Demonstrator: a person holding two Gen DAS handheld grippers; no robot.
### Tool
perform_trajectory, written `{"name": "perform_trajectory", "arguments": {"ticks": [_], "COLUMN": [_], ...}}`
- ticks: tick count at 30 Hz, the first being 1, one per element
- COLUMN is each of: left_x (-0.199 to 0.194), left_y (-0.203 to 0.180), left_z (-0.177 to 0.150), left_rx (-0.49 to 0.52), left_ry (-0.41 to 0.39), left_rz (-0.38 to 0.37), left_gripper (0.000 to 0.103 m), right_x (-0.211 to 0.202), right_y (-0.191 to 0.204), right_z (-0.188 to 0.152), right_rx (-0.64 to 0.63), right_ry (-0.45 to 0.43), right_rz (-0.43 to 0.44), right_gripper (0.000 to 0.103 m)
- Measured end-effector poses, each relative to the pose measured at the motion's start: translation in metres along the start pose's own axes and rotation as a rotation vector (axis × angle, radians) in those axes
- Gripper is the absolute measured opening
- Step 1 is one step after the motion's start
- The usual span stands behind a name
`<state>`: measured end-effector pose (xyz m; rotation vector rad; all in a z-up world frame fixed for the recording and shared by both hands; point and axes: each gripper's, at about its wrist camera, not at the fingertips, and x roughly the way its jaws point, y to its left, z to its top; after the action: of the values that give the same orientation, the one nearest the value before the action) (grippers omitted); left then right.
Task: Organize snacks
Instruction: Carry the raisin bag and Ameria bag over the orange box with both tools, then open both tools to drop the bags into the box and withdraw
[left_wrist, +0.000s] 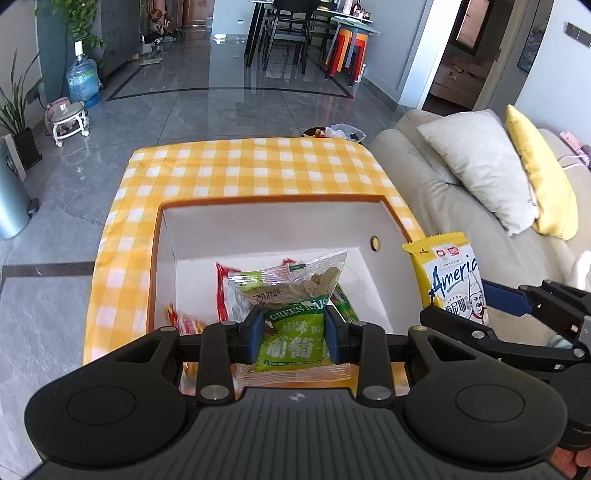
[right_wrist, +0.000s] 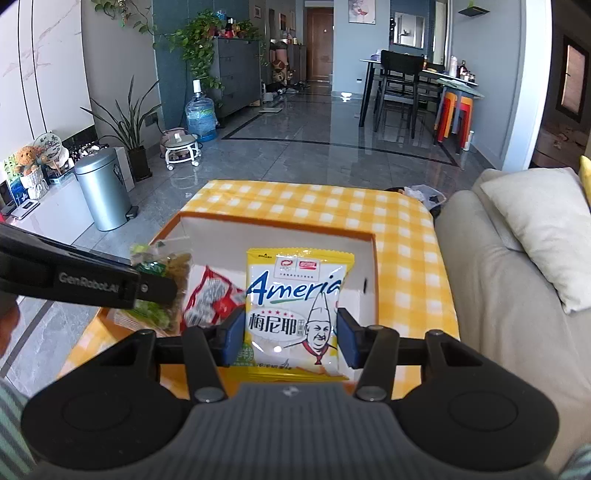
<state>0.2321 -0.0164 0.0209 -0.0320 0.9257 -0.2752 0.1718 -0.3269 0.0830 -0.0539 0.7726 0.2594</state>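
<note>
My left gripper is shut on a green raisin packet and holds it above the open white box with an orange rim. My right gripper is shut on a yellow "America" biscuit packet, held upright over the box's near right side; that packet also shows in the left wrist view. Red snack packets lie inside the box. The raisin packet and left gripper show at the left of the right wrist view.
The box sits on a table with a yellow checked cloth. A beige sofa with cushions stands right of the table. A metal bin and grey tiled floor lie to the left.
</note>
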Motion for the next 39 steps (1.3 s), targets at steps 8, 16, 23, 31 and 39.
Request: {"name": "perform_trajectory", "arguments": {"ticks": [8, 16, 23, 31, 39], "left_x": [0.046, 0.096, 0.123, 0.138, 0.139], "left_y": [0.009, 0.020, 0.020, 0.019, 0.016], "left_z": [0.026, 0.031, 0.026, 0.026, 0.024], "left_rx": [0.095, 0.215, 0.287, 0.315, 0.336], "left_ry": [0.058, 0.171, 0.261, 0.292, 0.284], "left_rz": [0.111, 0.228, 0.282, 0.301, 0.321], "left_gripper": [0.037, 0.037, 0.037, 0.036, 0.043], "right_x": [0.061, 0.128, 0.168, 0.194, 0.200], "right_y": [-0.010, -0.007, -0.001, 0.001, 0.001], "right_z": [0.029, 0.032, 0.030, 0.023, 0.017], "right_rx": [-0.008, -0.063, -0.141, -0.187, -0.200], "right_ry": [0.077, 0.179, 0.253, 0.328, 0.360], "right_rz": [0.001, -0.046, -0.077, -0.097, -0.101], "right_gripper": [0.050, 0.050, 0.050, 0.050, 0.050]}}
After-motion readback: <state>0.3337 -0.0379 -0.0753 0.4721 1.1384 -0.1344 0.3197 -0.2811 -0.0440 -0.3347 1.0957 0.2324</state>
